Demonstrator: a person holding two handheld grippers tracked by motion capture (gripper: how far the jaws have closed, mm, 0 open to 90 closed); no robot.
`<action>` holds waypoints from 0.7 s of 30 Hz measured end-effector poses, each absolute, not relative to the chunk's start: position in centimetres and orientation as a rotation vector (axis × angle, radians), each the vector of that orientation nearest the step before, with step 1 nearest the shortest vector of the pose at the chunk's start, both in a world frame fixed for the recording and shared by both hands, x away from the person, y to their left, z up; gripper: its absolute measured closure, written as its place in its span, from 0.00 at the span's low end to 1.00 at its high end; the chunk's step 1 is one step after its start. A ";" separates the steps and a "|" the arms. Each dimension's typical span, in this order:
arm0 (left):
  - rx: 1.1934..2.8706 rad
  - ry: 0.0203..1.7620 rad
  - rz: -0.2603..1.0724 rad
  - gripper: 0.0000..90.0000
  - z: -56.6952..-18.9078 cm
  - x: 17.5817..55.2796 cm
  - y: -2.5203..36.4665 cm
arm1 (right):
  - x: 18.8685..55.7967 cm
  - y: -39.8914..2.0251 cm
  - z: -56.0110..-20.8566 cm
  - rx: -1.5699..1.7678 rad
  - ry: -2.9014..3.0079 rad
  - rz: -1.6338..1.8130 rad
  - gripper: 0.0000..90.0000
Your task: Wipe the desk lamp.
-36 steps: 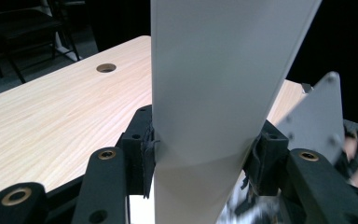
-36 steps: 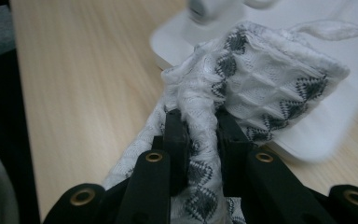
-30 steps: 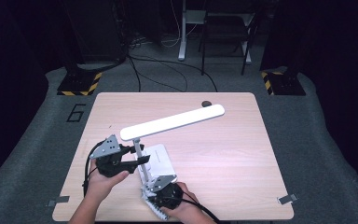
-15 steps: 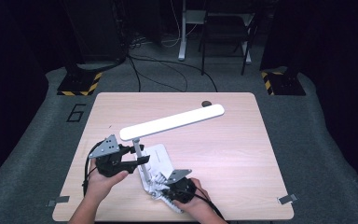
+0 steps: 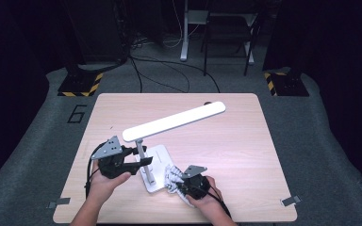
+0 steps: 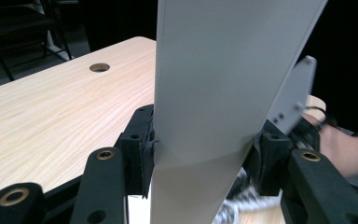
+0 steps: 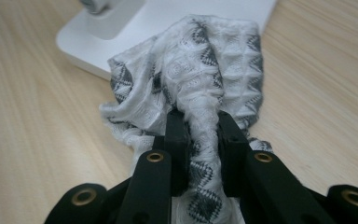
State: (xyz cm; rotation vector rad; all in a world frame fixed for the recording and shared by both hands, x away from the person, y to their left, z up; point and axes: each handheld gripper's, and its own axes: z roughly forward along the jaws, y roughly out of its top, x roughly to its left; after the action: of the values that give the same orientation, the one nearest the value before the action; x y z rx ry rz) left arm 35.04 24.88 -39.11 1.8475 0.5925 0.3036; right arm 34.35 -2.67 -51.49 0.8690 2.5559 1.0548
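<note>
A pale wooden desk [image 5: 226, 155] is standing on grey carpet in a dark room. Nearest the person, the right tongs [image 5: 185, 184] are pinching a bunched white-and-grey patterned cloth [image 7: 200, 88], which is lying against the near edge of the lamp's white base [image 5: 159, 162]. Beside them, the left tongs [image 5: 139, 162] are closing on the lamp's upright post [image 5: 143, 157]. Beyond, the long white lamp head [image 5: 174, 121] is slanting toward the desk's far side, near a round cable hole [image 6: 99, 67].
</note>
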 end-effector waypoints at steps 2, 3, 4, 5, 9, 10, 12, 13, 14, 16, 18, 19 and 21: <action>1.852 0.594 0.302 0.56 -39.1 35.0 24.8 | 33.7 -1.6 -51.5 0.828 2.566 1.052 0.87; 1.851 0.596 0.305 0.56 -39.1 35.0 24.8 | 33.5 -1.0 -51.6 0.808 2.580 1.076 0.87; 1.848 0.598 0.306 0.56 -39.1 35.0 24.7 | 33.4 -0.4 -51.6 0.790 2.596 1.092 0.87; 1.849 0.597 0.305 0.56 -39.1 35.0 24.7 | 33.2 0.3 -51.6 0.766 2.599 1.112 0.87; 1.854 0.592 0.305 0.56 -39.0 34.9 24.7 | 32.6 2.5 -51.6 0.694 2.658 1.156 0.87; 1.855 0.590 0.302 0.56 -39.0 34.9 24.7 | 32.6 2.7 -51.6 0.684 2.673 1.164 0.86; 1.849 0.592 0.301 0.56 -39.1 35.0 24.7 | 32.7 3.0 -51.6 0.678 2.682 1.186 0.86; 1.850 0.593 0.300 0.56 -39.1 35.0 24.8 | 32.7 2.9 -51.6 0.655 2.686 1.176 0.86; 1.848 0.591 0.298 0.56 -39.1 35.0 24.9 | 32.8 2.8 -51.6 0.644 2.682 1.149 0.87; 1.842 0.601 0.293 0.56 -39.2 35.1 25.0 | 33.1 2.0 -51.4 0.624 2.677 1.105 0.87; 1.842 0.602 0.295 0.56 -39.2 35.1 25.0 | 33.8 0.6 -51.4 0.670 2.670 1.100 0.87; 1.843 0.608 0.297 0.56 -39.2 35.0 25.0 | 34.1 -0.3 -51.4 0.745 2.653 1.115 0.87; 1.849 0.611 0.297 0.56 -39.1 35.0 24.9 | 34.9 -1.8 -51.5 0.832 2.630 1.115 0.87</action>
State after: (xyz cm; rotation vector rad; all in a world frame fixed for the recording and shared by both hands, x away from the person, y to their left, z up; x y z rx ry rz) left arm 35.01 24.91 -39.12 1.8489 0.6109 0.2970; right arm 34.91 -1.83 -51.45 0.8317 2.6298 1.1152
